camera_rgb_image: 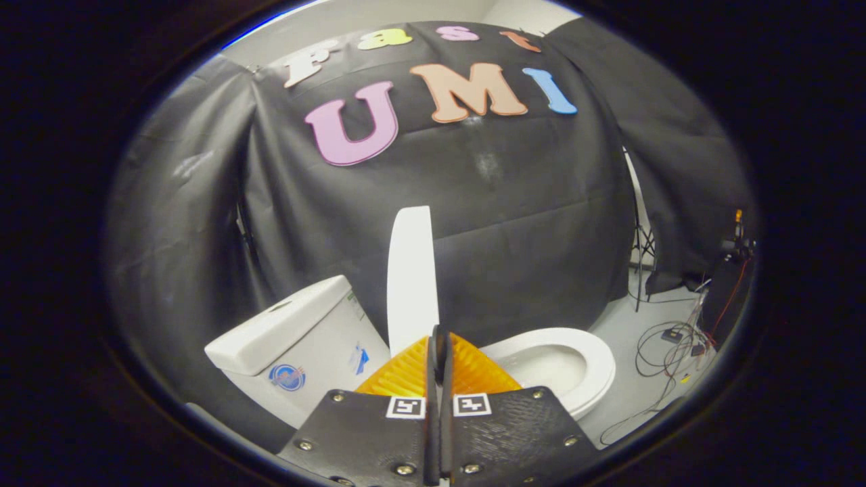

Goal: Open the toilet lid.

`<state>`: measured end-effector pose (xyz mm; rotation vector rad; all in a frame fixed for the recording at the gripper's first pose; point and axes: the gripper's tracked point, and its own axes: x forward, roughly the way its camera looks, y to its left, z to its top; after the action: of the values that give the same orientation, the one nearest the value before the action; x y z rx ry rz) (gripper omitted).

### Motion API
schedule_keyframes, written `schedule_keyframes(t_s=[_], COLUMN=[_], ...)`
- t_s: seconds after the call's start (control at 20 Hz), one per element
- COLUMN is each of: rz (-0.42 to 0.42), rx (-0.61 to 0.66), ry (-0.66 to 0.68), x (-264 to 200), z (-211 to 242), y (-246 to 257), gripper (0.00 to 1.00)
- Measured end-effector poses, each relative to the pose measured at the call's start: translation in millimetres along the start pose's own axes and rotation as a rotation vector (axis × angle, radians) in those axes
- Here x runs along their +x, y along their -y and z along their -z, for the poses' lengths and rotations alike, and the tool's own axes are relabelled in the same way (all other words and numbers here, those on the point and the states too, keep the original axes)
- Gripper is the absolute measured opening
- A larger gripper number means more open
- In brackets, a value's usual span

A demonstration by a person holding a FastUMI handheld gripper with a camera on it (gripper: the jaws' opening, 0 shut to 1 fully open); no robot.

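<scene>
Stickers on toilet tank (pixel 298 338) illegible, no readable text elsewhere

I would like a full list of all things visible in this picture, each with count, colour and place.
toilet lid: one, white, raised upright, just beyond the tongs
toilet tank: one, white, beside the lid, against the wall cloth
toilet seat: one, white, lying down around the bowl, beyond the tongs
wall cloth: black, behind the toilet
stand: one, dark, at the edge of the cloth
cables: several, dark, on the pale floor past the seat
tongs: one pair, fingers pressed together with nothing visible between them
</scene>
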<state>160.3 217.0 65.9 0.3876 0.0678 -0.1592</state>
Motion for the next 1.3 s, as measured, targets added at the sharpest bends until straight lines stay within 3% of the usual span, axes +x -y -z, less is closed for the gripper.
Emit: schedule_keyframes(t_s=[0.85, 1.3], rz=[-0.274, -0.33], rx=[-0.153, -0.21], ry=[-0.013, -0.025], x=[-2.7, -6.0], z=[21.5, 27.3], y=[-114.3, -128.5], gripper=[0.01, 0.02])
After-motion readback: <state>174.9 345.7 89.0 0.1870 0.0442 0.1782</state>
